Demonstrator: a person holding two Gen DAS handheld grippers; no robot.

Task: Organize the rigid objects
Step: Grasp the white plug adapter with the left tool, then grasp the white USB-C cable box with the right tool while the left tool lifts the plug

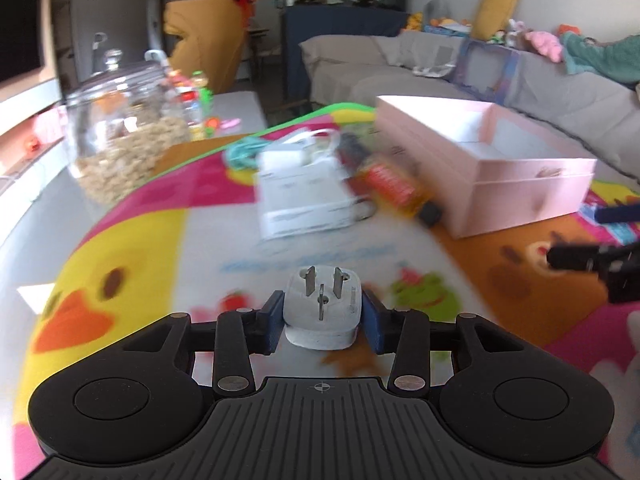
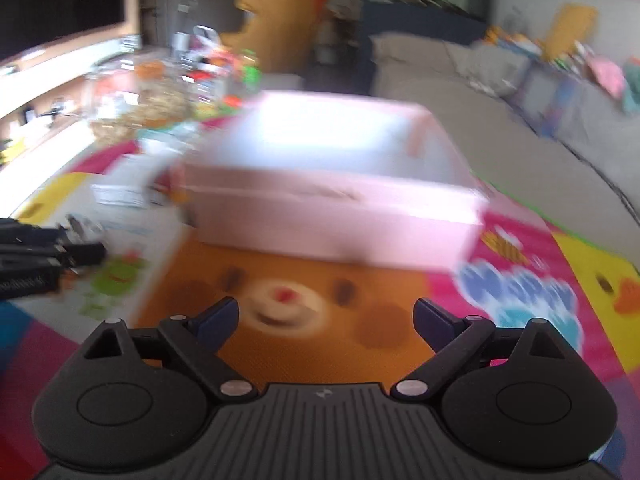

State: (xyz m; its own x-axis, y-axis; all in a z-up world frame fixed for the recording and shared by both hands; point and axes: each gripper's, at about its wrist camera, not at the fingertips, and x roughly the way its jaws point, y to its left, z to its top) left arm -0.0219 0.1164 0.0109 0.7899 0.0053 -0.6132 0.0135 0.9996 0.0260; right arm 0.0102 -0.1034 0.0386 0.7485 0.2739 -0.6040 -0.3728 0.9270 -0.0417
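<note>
My left tool (image 1: 322, 320) clamped on white plug (image 1: 322, 312), right tool (image 2: 326, 322) wide open and empty, pink box (image 1: 516, 168) open with nothing visible inside, glass jar (image 1: 120, 136) part-filled with pale nuts.

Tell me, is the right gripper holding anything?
No, the right gripper stands wide open over the mat, nothing between its fingers.

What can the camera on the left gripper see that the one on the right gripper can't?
Only the left view: a white plug clamped in the left gripper, prongs up, plus a white box and an orange bottle lying beside the pink box.

Only the right view: the right gripper, jaws wide with nothing between them, over a bear picture on the mat.

Both: the pink box, the glass jar, the mat and the sofa.
</note>
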